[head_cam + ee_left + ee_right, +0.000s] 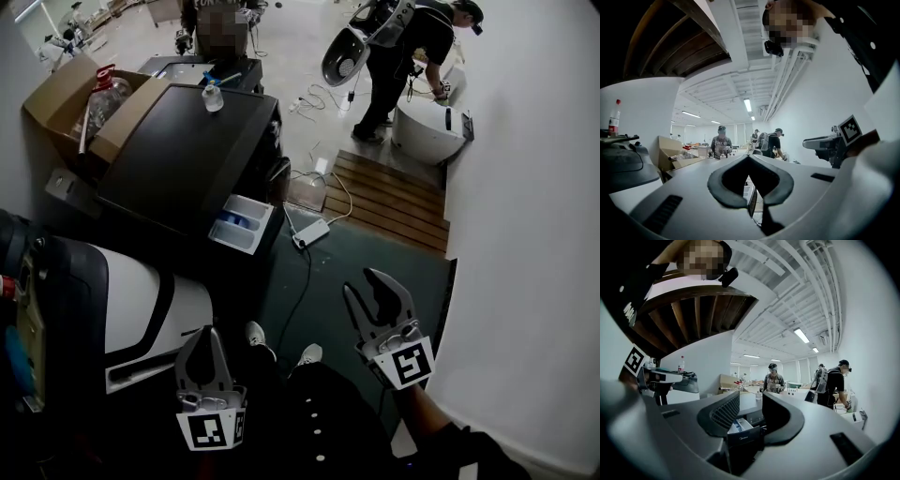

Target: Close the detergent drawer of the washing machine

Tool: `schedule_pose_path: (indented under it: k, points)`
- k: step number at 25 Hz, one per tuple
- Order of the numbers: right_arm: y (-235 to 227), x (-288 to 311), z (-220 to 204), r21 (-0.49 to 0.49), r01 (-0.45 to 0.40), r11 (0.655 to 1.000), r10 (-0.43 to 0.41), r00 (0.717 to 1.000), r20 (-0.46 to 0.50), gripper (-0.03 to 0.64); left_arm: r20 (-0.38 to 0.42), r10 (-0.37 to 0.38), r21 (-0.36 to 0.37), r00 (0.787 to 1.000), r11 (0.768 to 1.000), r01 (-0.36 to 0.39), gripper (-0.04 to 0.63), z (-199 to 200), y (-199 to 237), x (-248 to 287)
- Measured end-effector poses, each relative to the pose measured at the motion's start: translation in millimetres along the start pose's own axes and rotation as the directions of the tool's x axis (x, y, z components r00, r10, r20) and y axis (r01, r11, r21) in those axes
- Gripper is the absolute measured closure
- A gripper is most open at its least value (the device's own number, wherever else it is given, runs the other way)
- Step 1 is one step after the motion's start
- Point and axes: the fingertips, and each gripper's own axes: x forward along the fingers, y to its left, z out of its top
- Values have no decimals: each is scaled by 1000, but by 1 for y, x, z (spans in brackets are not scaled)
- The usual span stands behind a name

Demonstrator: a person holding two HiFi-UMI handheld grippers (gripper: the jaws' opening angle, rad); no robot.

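The black washing machine stands ahead on the left, and its white detergent drawer is pulled out of the front corner, with blue inserts showing. Both grippers hang short of it and touch nothing. My left gripper is at the lower left with its fingertips together, shut on nothing. My right gripper is at the lower right, open and empty. In the right gripper view the drawer shows through the gap between the jaws, still some way ahead.
A small bottle stands on the washer's top. A cardboard box with bottles is at the back left. A white appliance is close on my left. A power strip and cable lie on the floor by a wooden pallet. People work at the back.
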Motion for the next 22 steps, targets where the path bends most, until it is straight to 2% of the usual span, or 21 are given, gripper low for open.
schedule_pose_path:
  k: [4,10,16,22]
  points:
    - [-3,14,6,-13,22,1000,-22,1000,9,468,21,-19,-17,1000,1000,19,589,1,13,23]
    - [-8,43,23,-49,83,995,-82,996,31,468,85,-95,7,992,995,95,589,19,33,65]
    - [-6,82,29,-71,117,991,-114,993,39,468,105,-131,19,986,991,129,589,23,67,93]
    - [-5,116,31,-88,125,988,-121,992,42,466,147,-149,0,978,989,151,589,28,92,117]
